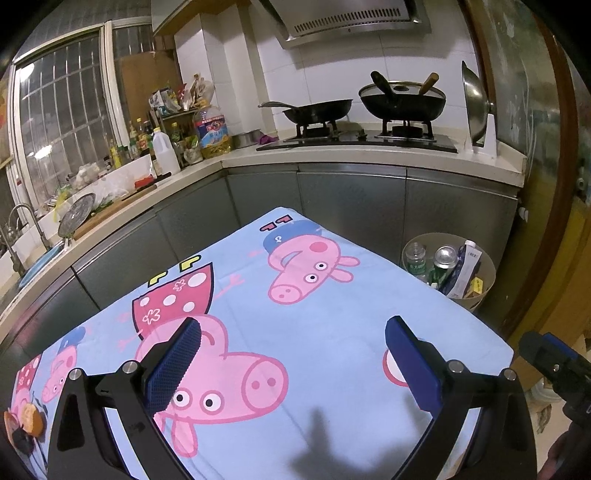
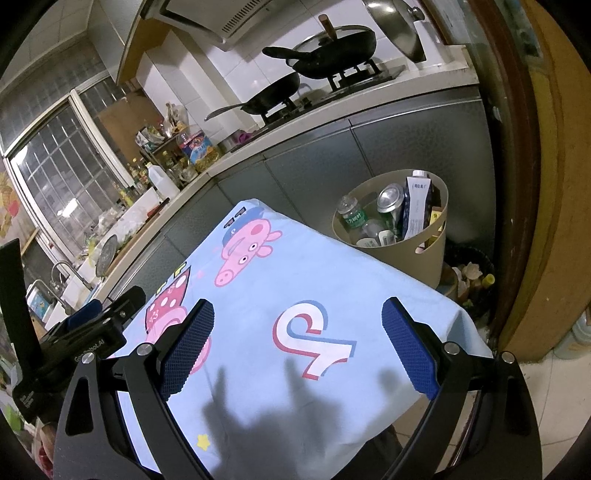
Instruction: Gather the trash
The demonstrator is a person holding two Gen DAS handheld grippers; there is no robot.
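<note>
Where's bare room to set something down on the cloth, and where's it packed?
Free: the cartoon cloth between both open grippers and its far edge, nothing lying there. Crowded: the bin off its far right corner, full of bottles and cartons, and the counter by the window.

Overhead light behind my grippers throws soft dark shadows onto the cloth (image 2: 332, 266) ahead; fisheye edges bend and blacken, windows (image 1: 62, 125) glare, focus stays sharp.

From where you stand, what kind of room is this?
A home kitchen, most likely: two black woks sit on a gas stove beneath a range hood, and a sink faucet stands by the barred window.
</note>
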